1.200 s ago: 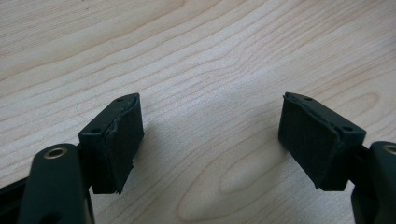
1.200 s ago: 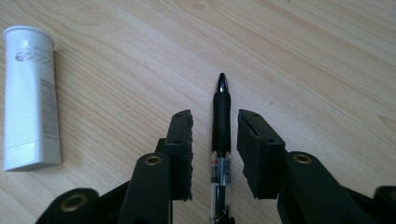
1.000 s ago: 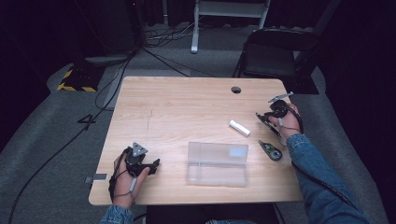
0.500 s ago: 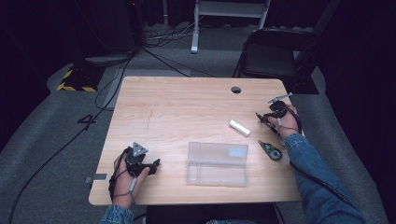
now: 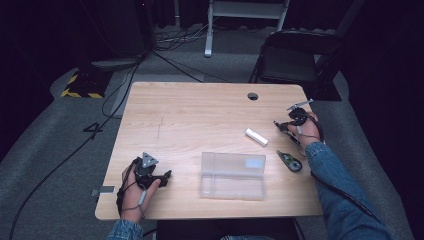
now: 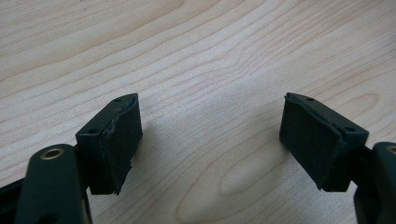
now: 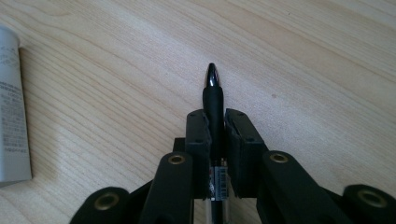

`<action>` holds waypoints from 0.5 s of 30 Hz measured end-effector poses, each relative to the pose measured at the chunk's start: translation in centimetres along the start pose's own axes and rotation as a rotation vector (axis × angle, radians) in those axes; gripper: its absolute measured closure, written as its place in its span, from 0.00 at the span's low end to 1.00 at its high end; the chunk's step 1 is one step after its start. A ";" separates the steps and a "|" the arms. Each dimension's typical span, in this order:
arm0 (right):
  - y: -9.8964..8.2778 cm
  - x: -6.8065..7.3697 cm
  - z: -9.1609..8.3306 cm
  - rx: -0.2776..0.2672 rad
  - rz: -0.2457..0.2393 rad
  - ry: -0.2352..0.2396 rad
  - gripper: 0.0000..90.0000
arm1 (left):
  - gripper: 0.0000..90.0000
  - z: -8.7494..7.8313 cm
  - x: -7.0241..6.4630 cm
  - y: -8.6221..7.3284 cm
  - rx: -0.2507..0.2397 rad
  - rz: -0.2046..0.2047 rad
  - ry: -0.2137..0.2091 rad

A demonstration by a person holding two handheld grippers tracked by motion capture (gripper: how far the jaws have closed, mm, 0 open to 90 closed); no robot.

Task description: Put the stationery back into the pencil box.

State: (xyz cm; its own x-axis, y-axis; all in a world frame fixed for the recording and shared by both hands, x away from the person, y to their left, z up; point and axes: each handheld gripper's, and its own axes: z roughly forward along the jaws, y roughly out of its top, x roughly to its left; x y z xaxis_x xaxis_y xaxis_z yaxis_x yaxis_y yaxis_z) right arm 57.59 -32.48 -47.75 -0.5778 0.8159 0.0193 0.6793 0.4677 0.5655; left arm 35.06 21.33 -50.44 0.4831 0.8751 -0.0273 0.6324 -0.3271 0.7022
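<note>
Where the table's [image 5: 200, 107] right edge ran close, held a black pen [image 7: 213, 100], clamped between the pads of the right gripper [image 7: 215, 126], jaws just closed on it. Lay just beside: a white tube [image 5: 256, 137]; nearer the front edge, a clear case [image 5: 232, 176] and a green tape dispenser [image 5: 290, 161]. Left broad bare wood between. Rested near the front-left corner: the left gripper [image 6: 210, 140], jaws apart, gripping nothing.
</note>
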 end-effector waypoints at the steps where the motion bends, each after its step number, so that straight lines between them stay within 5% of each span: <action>1: 0.0 0.1 0.0 0.002 -0.003 -0.005 0.89 | 0.24 0.0 0.0 0.0 0.000 0.000 0.000; 15: 0.4 -0.2 -1.0 -0.004 0.043 0.042 0.90 | 0.24 0.0 0.0 0.0 -0.001 0.000 0.002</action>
State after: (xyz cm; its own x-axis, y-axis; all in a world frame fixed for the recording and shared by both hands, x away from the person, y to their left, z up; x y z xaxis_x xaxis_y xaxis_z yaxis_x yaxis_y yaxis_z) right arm 57.50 -32.82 -46.67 -0.5665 0.8203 0.0782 0.7022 0.4309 0.5667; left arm 35.06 21.30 -50.45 0.4816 0.8760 -0.0260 0.6317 -0.3264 0.7032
